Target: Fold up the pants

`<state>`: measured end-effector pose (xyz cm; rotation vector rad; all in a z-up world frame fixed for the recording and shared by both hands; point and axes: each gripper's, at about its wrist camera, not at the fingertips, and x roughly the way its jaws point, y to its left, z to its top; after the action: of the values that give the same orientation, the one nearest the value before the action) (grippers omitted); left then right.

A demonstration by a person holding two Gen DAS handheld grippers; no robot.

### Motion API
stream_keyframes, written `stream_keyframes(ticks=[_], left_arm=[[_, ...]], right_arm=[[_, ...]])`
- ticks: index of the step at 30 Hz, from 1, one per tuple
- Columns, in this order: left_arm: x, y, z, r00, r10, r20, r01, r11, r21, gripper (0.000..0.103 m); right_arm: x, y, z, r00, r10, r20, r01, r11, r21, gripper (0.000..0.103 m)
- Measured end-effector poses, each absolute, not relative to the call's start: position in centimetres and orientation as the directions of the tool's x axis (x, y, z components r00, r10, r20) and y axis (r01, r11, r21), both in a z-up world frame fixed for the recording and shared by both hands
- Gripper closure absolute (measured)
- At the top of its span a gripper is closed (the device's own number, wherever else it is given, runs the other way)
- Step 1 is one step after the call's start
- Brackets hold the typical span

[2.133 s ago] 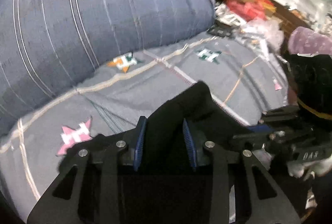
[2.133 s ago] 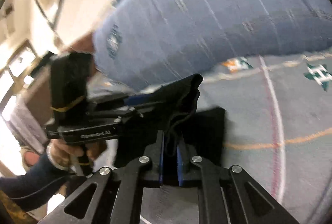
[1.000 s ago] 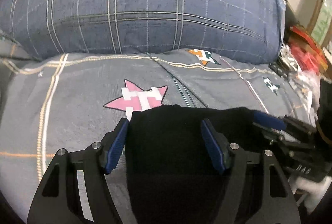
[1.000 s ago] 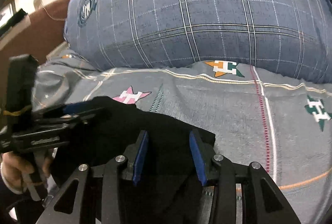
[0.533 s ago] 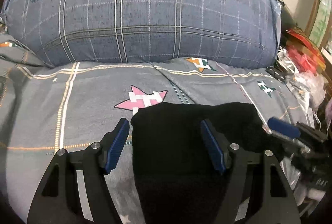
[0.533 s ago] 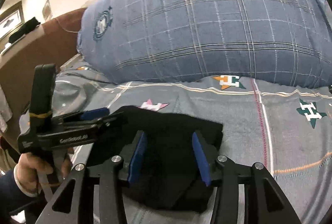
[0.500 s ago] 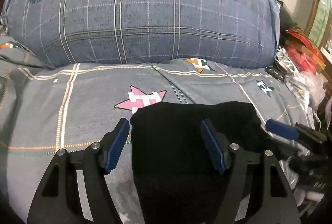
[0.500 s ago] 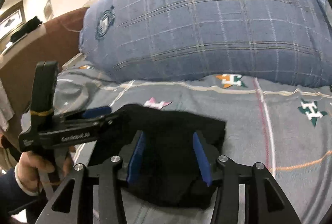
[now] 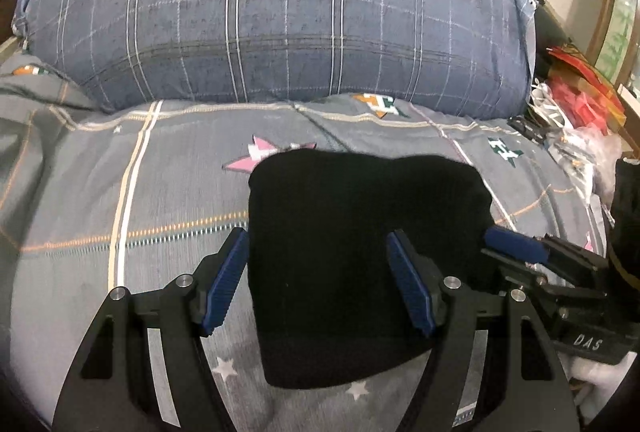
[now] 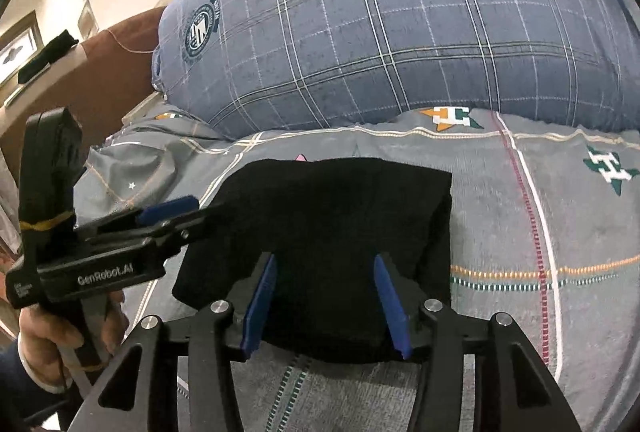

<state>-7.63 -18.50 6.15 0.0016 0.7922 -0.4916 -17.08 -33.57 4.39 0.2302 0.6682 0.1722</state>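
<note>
The black pants [image 9: 360,252] lie folded into a compact rectangle on the grey patterned bedsheet [image 9: 120,192]; they also show in the right wrist view [image 10: 332,232]. My left gripper [image 9: 316,272] is open and empty, its blue pads on either side of the bundle's near half, above it. My right gripper [image 10: 324,296] is open and empty over the bundle's near edge. The left gripper shows in the right wrist view [image 10: 168,216] at the bundle's left side. The right gripper shows in the left wrist view [image 9: 516,244] at the bundle's right side.
A large blue plaid pillow [image 9: 280,12] lies across the back of the bed. Clutter of red packets and plastic bags [image 9: 576,112] sits at the far right. A brown headboard [image 10: 80,72] stands at the left in the right wrist view.
Both grippers let go of the pants and opened about two seconds ago. Since then both have drawn back and up from the folded bundle, which lies still.
</note>
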Motion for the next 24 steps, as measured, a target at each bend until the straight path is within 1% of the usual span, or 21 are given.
stream_keyframes(ticks=[7,10,12,15,18,20,22,23,24], left_arm=[[-7.9,-18.4,5.2,0.59,-0.417,-0.691,0.411,0.892,-0.187,0.032],[-7.8,-18.5,5.0,0.589,-0.412,-0.696,0.409,0.894,-0.182,0.032],[-7.8,-18.5,4.9,0.587,-0.406,-0.7,0.407,0.896,-0.178,0.031],[-7.7,-18.6,4.7,0.586,-0.397,-0.706,0.402,0.899,-0.172,0.031],[-7.4,-18.2,4.8,0.575,-0.423,-0.7,0.402,0.892,-0.209,0.031],[-7.1,-17.8,4.8,0.562,-0.441,-0.7,0.401,0.885,-0.236,0.031],[-6.9,-17.1,4.8,0.544,-0.465,-0.698,0.393,0.876,-0.278,0.031],[-6.8,-16.8,4.8,0.545,-0.47,-0.695,0.386,0.876,-0.289,0.031],[-6.6,-16.4,4.9,0.554,-0.468,-0.689,0.375,0.879,-0.295,0.031]], right_arm=[[-17.0,-33.8,3.8,0.773,0.243,-0.587,-0.083,0.955,0.286,0.053],[-17.0,-33.9,3.5,0.775,0.255,-0.578,-0.087,0.949,0.303,0.051],[-17.0,-34.0,3.3,0.777,0.271,-0.569,-0.093,0.942,0.322,0.048],[-17.0,-34.1,3.2,0.779,0.289,-0.556,-0.101,0.934,0.343,0.047],[-17.2,-34.3,3.5,0.787,0.293,-0.542,-0.1,0.929,0.357,0.047],[-17.8,-34.7,4.0,0.809,0.259,-0.527,-0.073,0.935,0.348,0.047],[-18.0,-35.4,4.4,0.823,0.187,-0.537,-0.008,0.948,0.319,0.042],[-17.8,-35.9,4.4,0.818,0.161,-0.552,0.025,0.949,0.314,0.038],[-17.4,-36.4,4.2,0.807,0.159,-0.569,0.043,0.945,0.325,0.037]])
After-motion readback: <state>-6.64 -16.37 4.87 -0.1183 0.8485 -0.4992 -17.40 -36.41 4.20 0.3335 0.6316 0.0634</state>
